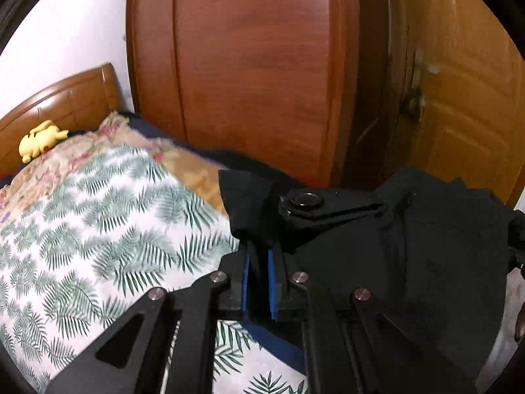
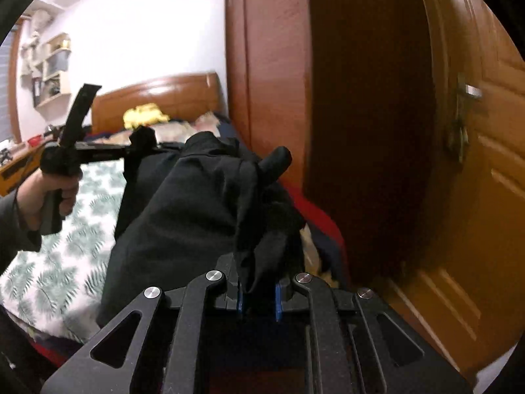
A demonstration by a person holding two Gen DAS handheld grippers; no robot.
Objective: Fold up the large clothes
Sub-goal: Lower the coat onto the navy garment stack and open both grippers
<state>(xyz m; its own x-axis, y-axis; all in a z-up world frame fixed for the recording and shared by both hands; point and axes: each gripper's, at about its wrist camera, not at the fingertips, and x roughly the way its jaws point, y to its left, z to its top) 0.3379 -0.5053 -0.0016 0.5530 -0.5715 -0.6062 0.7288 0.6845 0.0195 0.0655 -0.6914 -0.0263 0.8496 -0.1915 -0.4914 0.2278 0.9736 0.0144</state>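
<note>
One black garment (image 1: 410,246) is held clear of the bed (image 1: 98,229), strung between two tools. The left tool (image 1: 259,262) is clamped on one bunched edge of it, blue pads nearly together with cloth pinched between; the right tool (image 2: 259,295) is likewise clamped on a gathered fold, the cloth rising in a twisted peak above its pads.

Only the right wrist view shows the person's left hand (image 2: 57,193) gripping the left tool's handle, with a wall shelf (image 2: 52,69) at far left behind it. Only the left wrist view shows a metal snap (image 1: 306,199) on the garment.

Around, left to right: one yellow plush toy (image 1: 41,139) against the headboard (image 1: 65,98), a fern-print cover (image 1: 115,213) on the bed, a floral blanket (image 1: 131,141) beyond it, one wardrobe (image 1: 246,65), one door (image 2: 475,164) with a lever handle. The hanging garment hides the bed's right side in both views.
</note>
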